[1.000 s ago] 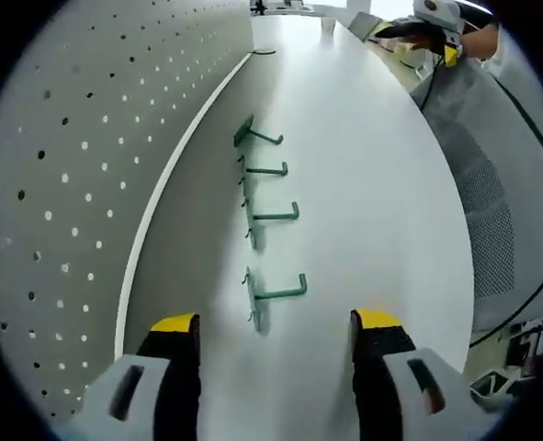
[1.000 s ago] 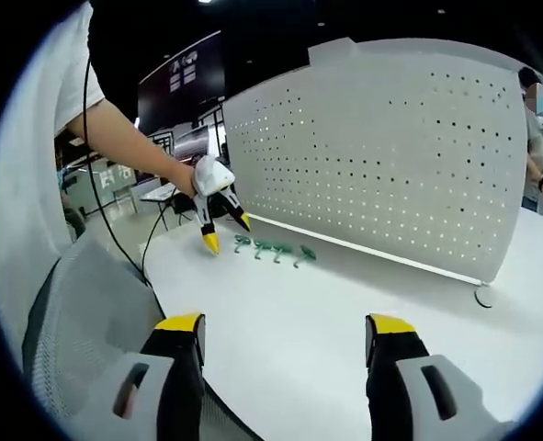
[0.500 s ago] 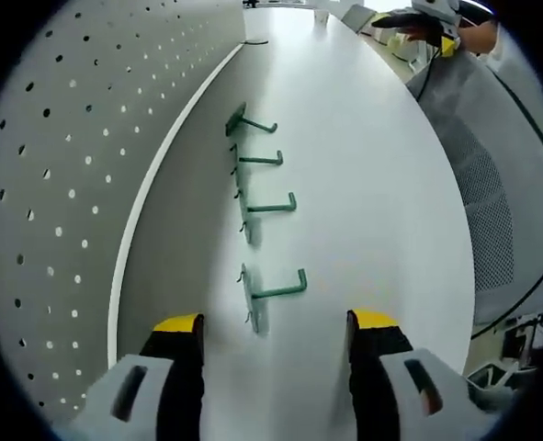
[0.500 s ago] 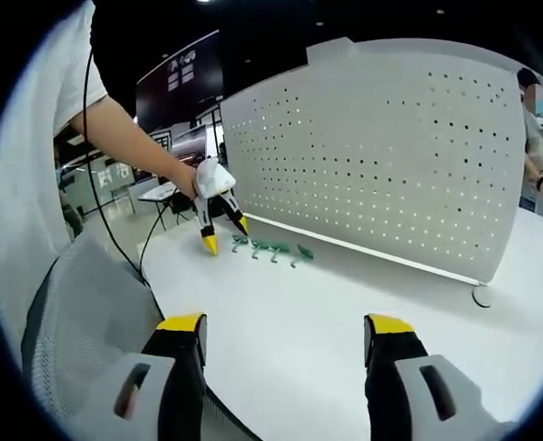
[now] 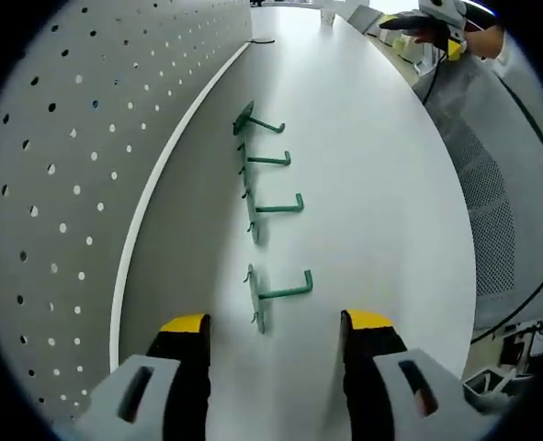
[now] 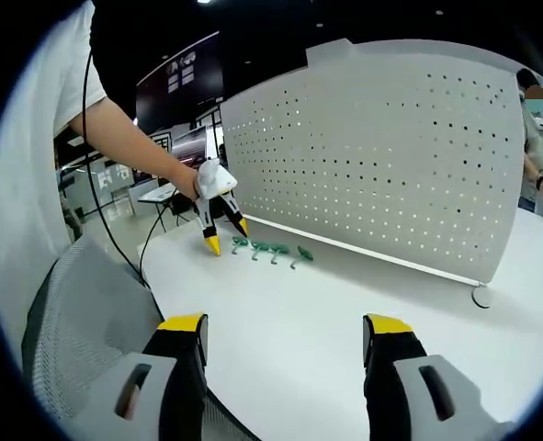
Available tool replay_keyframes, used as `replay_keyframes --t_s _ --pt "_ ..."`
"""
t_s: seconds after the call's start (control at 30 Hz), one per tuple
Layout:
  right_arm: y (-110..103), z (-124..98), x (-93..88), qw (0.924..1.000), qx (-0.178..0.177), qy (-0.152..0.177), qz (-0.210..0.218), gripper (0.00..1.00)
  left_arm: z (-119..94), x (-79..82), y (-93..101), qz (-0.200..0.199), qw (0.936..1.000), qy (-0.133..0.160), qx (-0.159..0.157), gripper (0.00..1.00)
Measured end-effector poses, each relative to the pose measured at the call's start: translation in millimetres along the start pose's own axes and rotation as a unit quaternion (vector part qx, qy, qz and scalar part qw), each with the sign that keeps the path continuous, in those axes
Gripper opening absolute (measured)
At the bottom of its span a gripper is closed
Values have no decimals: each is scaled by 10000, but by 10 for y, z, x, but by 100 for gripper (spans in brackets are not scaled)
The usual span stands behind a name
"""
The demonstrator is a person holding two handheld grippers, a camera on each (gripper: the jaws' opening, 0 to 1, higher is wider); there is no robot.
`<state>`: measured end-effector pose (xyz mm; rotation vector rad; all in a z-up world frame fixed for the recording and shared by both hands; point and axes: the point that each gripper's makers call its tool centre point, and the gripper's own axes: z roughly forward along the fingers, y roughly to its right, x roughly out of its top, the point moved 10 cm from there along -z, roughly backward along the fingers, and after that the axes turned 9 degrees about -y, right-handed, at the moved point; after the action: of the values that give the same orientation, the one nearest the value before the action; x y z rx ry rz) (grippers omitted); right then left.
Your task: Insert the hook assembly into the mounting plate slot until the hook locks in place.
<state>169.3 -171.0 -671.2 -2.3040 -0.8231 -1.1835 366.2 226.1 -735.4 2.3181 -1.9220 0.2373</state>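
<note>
In the left gripper view, the left gripper (image 5: 274, 335) hangs over the white table (image 5: 381, 184) with its yellow-tipped jaws wide apart and nothing between them. Four green hooks lie in a row on the table, running from 6 toward 12 o'clock beside the foot of the pegboard (image 5: 60, 175). The nearest hook (image 5: 269, 296) sits just beyond the jaw tips, its flat plate toward the pegboard and its bent arm pointing to 3 o'clock. The second hook (image 5: 271, 210), third hook (image 5: 260, 160) and fourth hook (image 5: 253, 122) follow in line, apart from one another. The pegboard stands upright along the table's edge at 9 o'clock, with no hook seated in its holes. At 1 o'clock, far off, the right gripper (image 5: 427, 23) shows in a hand. A mesh chair back (image 5: 492, 211) lies at 3 o'clock.

In the right gripper view, the right gripper (image 6: 285, 340) is also wide and holds nothing, low over the table (image 6: 345, 312). At 10 o'clock the left gripper (image 6: 223, 231) points down at the hooks (image 6: 271, 250), which lie before the pegboard (image 6: 390, 156). The person's arm (image 6: 124, 133) reaches in from 10 o'clock.
</note>
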Motion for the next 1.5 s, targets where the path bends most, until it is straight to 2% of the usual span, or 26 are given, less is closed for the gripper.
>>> replay_keyframes --t_s 0.2,0.43,0.77,1.03,1.1,1.5 --pt "6 -3 -5 10000 -5 -13 19 66 -6 12 -12 -241 9997 11 67 49" --pt "4 -2 -8 10000 -6 -18 14 65 -6 8 -19 -325 9994 56 107 39" --pt "4 -6 -7 10000 12 -2 14 65 -15 27 -16 -631 9977 -29 226 22" --pt "8 -9 -8 10000 10 10 45 64 -5 41 -11 -616 9976 -58 322 11" --pt "9 -10 -7 10000 7 19 47 64 2 32 -20 -570 9973 -74 452 5" --pt "12 -8 -7 10000 12 28 63 65 4 47 -5 -632 9965 -109 528 4"
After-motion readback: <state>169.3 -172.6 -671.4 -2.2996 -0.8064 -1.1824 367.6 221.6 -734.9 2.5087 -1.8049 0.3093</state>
